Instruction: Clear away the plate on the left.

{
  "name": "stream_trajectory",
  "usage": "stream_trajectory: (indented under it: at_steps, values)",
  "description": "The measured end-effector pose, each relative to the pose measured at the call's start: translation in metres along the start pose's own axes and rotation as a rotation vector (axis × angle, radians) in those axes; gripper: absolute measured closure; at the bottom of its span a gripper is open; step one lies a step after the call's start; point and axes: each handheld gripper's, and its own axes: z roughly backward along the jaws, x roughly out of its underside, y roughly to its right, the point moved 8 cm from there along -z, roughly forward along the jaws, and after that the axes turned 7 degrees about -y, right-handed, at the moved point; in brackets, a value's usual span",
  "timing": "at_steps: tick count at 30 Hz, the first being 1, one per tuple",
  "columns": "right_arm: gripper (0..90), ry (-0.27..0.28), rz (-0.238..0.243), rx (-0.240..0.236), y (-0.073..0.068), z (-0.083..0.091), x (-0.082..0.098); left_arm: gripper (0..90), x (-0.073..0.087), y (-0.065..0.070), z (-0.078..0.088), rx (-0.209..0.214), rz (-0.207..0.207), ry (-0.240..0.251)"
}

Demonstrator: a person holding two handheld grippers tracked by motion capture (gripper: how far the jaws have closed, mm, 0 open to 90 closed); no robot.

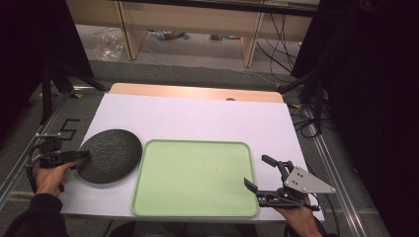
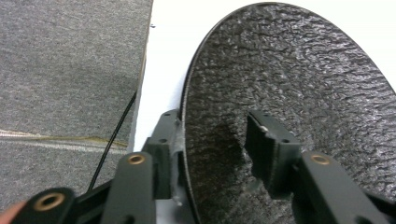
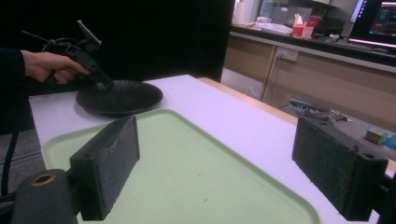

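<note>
Table (image 1: pixel 197 116): 1, white top; wood edge seen at far side.
Tray (image 1: pixel 195 177): 1, pale green, rounded corners, laid flat at near middle of table; nothing seen in it.
Plate (image 1: pixel 109 155): 1, dark, rough-textured, round; set on table just left of tray, rims almost touching; also seen in left gripper view (image 2: pixel 289 93) and right gripper view (image 3: pixel 119 97).
Left gripper (image 1: pixel 83 155): 1, held at plate's left rim; in left gripper view (image 2: pixel 215 144) rim is seen betw. the two jaws, one jaw under/outside rim, other over the plate face. Jaws part-closed around rim; firm press of pads can't be told.
Right gripper (image 1: pixel 259 173): 1, held at tray's near right corner, jaws spread wide, nothing betw. them; tray seen beyond them in right gripper view (image 3: pixel 215 177).
Writing/labels: none legible on tray, plate or grippers.
In the way: nothing betw. plate and tray.
</note>
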Motion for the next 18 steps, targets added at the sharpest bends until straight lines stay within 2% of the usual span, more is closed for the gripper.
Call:
stream_trajectory:
  at_steps: [1, 5, 8, 9, 11, 12, 13, 17, 18]
  values:
    - [15.7, 0.0, 0.0, 0.0, 0.0, 0.0, 0.0, 58.6, -0.0002, -0.0012, 0.0002, 0.001, 0.008, -0.002]
    - [15.7, -0.009, -0.001, 0.0, 0.0002, -0.0003, 0.0006, 63.0, -0.0011, -0.0038, 0.0005, 0.05, 0.068, 0.003]
    - [15.7, -0.003, -0.009, 0.0, -0.0004, -0.0004, -0.0001, 64.8, -0.0011, -0.0067, 0.001, 0.077, 0.079, 0.002]
    - [15.7, -0.005, -0.008, 0.006, 0.0001, -0.0009, 0.0004, 66.0, -0.0016, -0.0065, 0.0005, 0.101, 0.1, 0.015]
    - [15.8, -0.003, -0.005, 0.005, -0.0003, -0.0006, 0.0001, 68.9, -0.0011, -0.0089, 0.0016, 0.114, 0.106, 0.007]
    - [15.7, 0.001, -0.004, 0.003, -0.0004, -0.0006, -0.0003, 68.9, -0.0017, -0.0089, 0.0011, 0.135, 0.115, 0.022]
    - [15.7, -0.001, -0.006, 0.003, 0.0, -0.001, -0.0001, 69.7, -0.001, -0.0097, 0.0022, 0.135, 0.118, 0.008]
    - [15.7, 0.002, -0.006, -0.015, -0.0007, -0.0017, -0.0005, 72.6, -0.0017, -0.009, 0.0044, 0.154, 0.12, 0.017]
    - [15.7, 0.002, -0.006, -0.017, -0.001, -0.0019, -0.0005, 72.6, -0.0027, -0.0071, 0.0069, 0.183, 0.128, 0.029]
